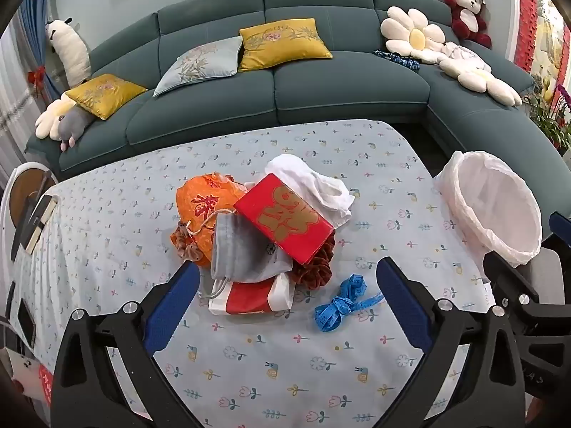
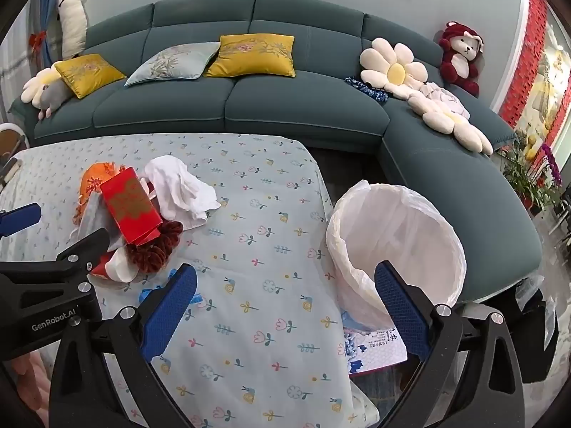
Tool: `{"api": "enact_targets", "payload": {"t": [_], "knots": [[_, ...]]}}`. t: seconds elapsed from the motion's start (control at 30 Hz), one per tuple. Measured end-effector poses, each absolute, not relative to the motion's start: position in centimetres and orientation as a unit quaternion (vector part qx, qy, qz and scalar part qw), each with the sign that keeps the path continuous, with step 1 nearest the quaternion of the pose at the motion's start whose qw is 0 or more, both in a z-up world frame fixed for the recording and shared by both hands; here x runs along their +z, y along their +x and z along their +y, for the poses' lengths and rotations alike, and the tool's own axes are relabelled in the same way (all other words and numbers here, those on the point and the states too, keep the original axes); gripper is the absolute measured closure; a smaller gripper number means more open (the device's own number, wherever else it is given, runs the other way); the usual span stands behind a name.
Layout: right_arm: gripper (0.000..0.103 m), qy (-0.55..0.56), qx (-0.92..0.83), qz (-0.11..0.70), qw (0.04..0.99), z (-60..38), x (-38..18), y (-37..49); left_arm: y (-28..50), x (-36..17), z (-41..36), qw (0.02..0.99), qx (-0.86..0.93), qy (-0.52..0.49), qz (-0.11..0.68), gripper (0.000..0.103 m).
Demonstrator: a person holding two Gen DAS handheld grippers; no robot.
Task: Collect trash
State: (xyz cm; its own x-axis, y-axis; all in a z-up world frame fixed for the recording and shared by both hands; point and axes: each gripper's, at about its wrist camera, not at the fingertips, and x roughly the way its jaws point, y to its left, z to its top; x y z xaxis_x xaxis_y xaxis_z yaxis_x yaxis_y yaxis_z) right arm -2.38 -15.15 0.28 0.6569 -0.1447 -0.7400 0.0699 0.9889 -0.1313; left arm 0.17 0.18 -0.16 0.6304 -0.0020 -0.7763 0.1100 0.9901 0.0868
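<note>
A pile of trash lies mid-table: a red box with gold print (image 1: 285, 217) (image 2: 130, 207) on top, an orange bag (image 1: 205, 207), a grey drawstring pouch (image 1: 246, 249), a white cloth (image 1: 314, 185) (image 2: 178, 185), a brown scrunchie (image 1: 317, 267) (image 2: 153, 246) and a red-and-white packet (image 1: 249, 296). A blue ribbon (image 1: 342, 299) lies to its right. My left gripper (image 1: 285, 306) stands open just short of the pile, nothing between its fingers. My right gripper (image 2: 285, 310) hangs open over the table's right edge, beside a bin with a white liner (image 2: 399, 246) (image 1: 496, 207).
The table wears a light blue flowered cloth (image 1: 267, 356) (image 2: 257, 214). A teal corner sofa (image 1: 285, 85) with cushions and plush toys runs behind and to the right. A printed box (image 2: 374, 349) lies by the bin's foot. Books (image 1: 39, 221) rest at the table's left end.
</note>
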Motion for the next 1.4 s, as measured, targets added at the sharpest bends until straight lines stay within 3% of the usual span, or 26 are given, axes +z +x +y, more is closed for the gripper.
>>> {"api": "enact_targets", "payload": {"t": [1.4], "knots": [[0.008,-0.016,-0.116,0.403,0.908,-17.3,0.3,-4.5,-1.2,-0.2,-0.4,0.902,-0.046,0.072,0.424,0.010]]}}
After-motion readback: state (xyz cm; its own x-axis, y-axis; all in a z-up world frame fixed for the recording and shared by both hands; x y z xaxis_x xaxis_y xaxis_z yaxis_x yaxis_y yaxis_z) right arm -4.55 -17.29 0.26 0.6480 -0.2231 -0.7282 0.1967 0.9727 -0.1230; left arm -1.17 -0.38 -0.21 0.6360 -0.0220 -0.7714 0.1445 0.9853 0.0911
